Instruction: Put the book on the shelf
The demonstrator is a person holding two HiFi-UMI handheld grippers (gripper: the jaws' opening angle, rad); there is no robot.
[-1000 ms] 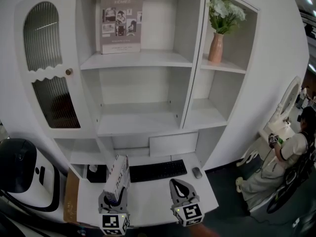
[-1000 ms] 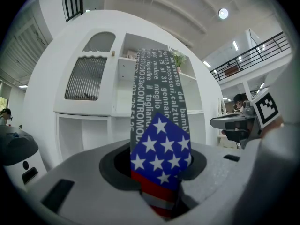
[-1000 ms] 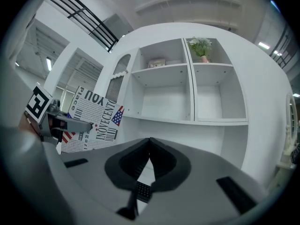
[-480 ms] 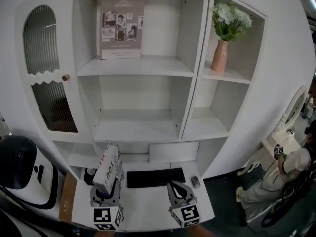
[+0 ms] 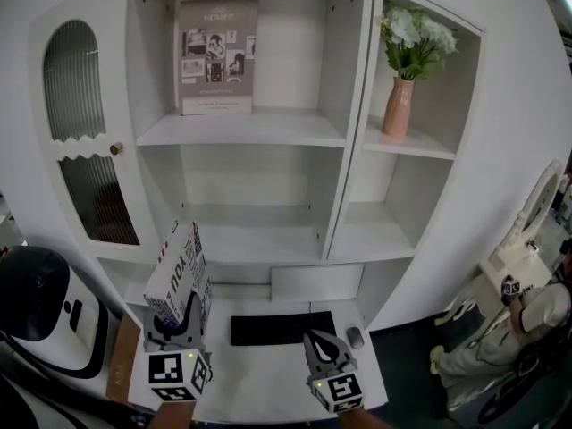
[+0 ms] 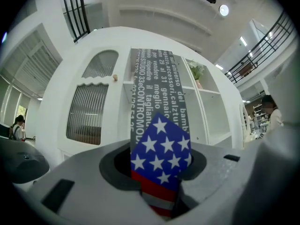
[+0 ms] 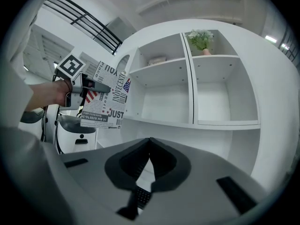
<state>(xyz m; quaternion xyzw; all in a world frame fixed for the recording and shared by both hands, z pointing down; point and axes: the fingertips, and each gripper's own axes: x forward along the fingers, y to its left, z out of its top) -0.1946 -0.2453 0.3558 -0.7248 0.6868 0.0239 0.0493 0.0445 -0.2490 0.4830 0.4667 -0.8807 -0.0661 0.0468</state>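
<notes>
The book (image 5: 177, 271), printed with newsprint lettering and a stars-and-stripes patch, stands upright in my left gripper (image 5: 179, 315), which is shut on its lower end. It hangs in front of the white shelf unit's lower middle shelf (image 5: 250, 239), level with that shelf's left edge. In the left gripper view the book's (image 6: 159, 139) spine fills the centre between the jaws of the left gripper (image 6: 157, 172). The right gripper view shows the book (image 7: 107, 102) at the left, clear of the shelves. My right gripper (image 5: 326, 347) hovers over the desk, its jaws shut and empty, tips touching (image 7: 150, 142).
A magazine (image 5: 214, 56) leans at the back of the top shelf. A pink vase of flowers (image 5: 399, 105) stands in the right column. A black keyboard (image 5: 281, 327) and a mouse (image 5: 355, 336) lie on the desk. A person (image 5: 527, 320) sits at far right.
My left gripper has lifted the book up from desk level to the height of the lower shelf. The right gripper has hardly shifted.
</notes>
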